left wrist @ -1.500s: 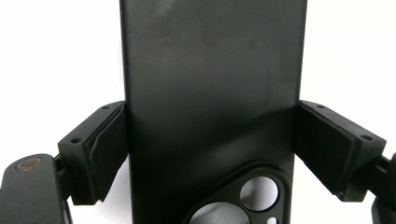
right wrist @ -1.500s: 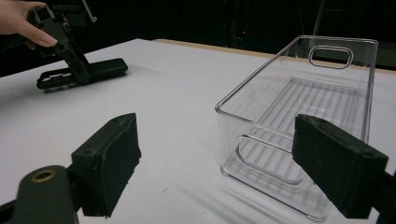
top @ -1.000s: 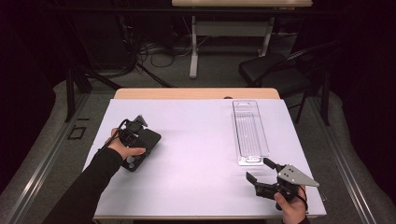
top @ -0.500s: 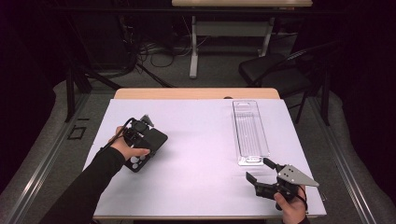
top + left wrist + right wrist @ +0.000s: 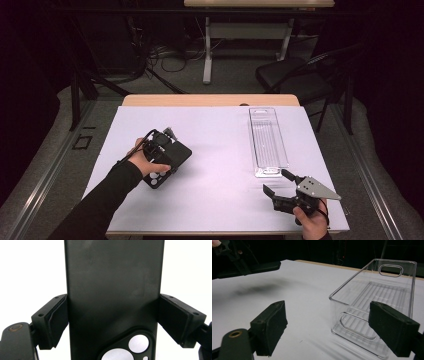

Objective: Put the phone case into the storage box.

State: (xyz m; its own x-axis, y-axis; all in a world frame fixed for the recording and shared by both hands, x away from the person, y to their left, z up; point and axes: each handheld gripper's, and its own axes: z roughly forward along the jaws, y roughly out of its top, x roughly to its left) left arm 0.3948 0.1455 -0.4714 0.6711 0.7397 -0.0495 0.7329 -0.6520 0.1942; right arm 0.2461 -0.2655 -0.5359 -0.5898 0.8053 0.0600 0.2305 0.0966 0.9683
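A black phone case (image 5: 177, 154) with round camera cutouts is clamped across its width by my left gripper (image 5: 164, 159), over the left half of the white table (image 5: 215, 135). In the left gripper view both pads press the edges of the case (image 5: 112, 285), so the left gripper (image 5: 112, 320) is shut on it. From the right gripper view the case (image 5: 252, 267) hangs a little above the table, with its shadow below. My right gripper (image 5: 278, 182) rests open near the front right edge, nothing between its jaws. Its own view shows the right gripper (image 5: 329, 322) aimed at the near end of a clear bin.
A long clear plastic bin (image 5: 268, 141) with a ribbed floor stands lengthwise on the right side of the table, seemingly with nothing inside, its near end (image 5: 372, 305) just ahead of the right jaws. A black chair (image 5: 295, 80) and a desk frame stand beyond the far edge.
My left hand has carried the phone case to the right across the table and slightly up. The right gripper has stayed where it was.
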